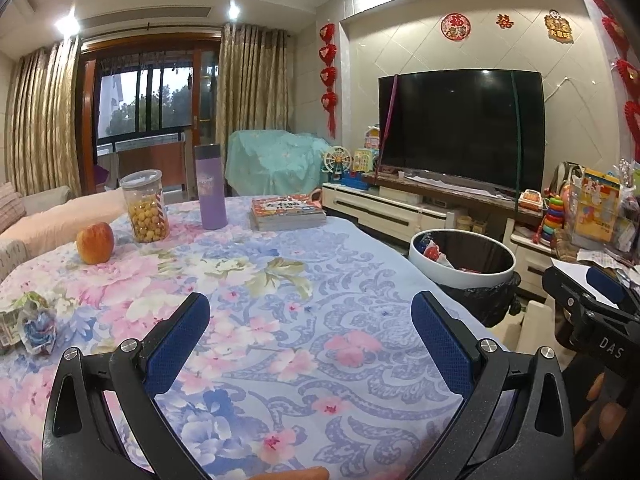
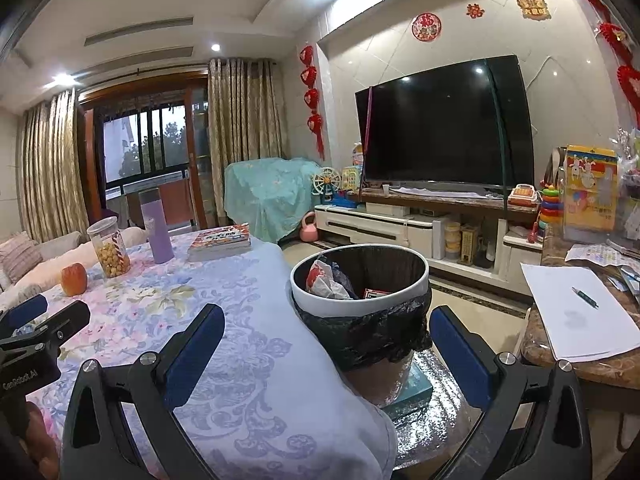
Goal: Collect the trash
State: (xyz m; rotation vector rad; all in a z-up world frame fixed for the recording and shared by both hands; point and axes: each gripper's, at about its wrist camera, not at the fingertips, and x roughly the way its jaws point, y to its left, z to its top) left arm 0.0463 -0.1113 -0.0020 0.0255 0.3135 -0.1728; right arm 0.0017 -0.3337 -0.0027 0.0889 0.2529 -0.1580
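Both grippers, left point(image 1: 310, 334) and right point(image 2: 326, 346), gape empty; next, seize the crumpled wrappers point(image 1: 30, 326) far left of the trash bin point(image 1: 464, 258).

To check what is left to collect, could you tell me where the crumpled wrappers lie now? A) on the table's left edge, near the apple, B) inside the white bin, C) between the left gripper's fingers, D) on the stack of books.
A: the crumpled wrappers lie on the floral tablecloth at its left edge, in front of the apple, clear of the open left gripper.
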